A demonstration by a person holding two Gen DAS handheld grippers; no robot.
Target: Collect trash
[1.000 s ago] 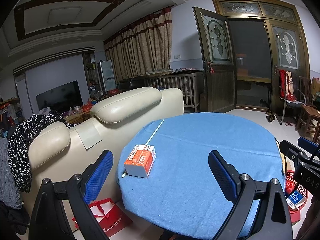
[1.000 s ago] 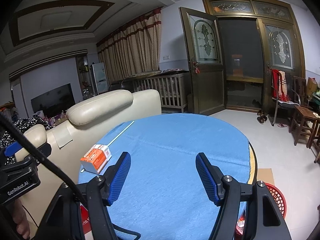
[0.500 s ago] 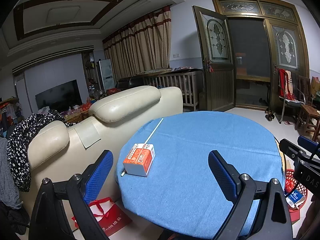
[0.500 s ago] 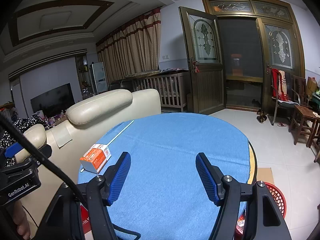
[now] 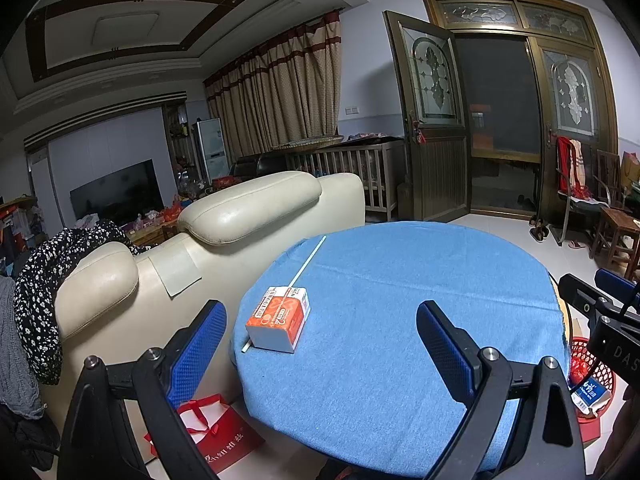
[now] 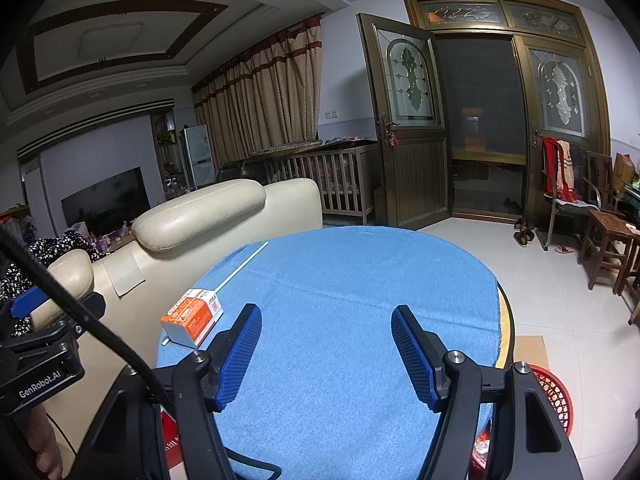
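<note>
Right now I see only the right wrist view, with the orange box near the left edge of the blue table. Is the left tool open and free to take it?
Observer: Yes. The left tool is open and empty, and the orange box lies on the blue table just ahead of its left finger.
Operator: My right tool hides part of the red basket. Is something inside?
Observer: Yes, a blue and white carton lies in it.
Operator: Is anything on the floor between the sofa and the table?
Observer: A red gift bag lies there, below the table's edge.
</note>
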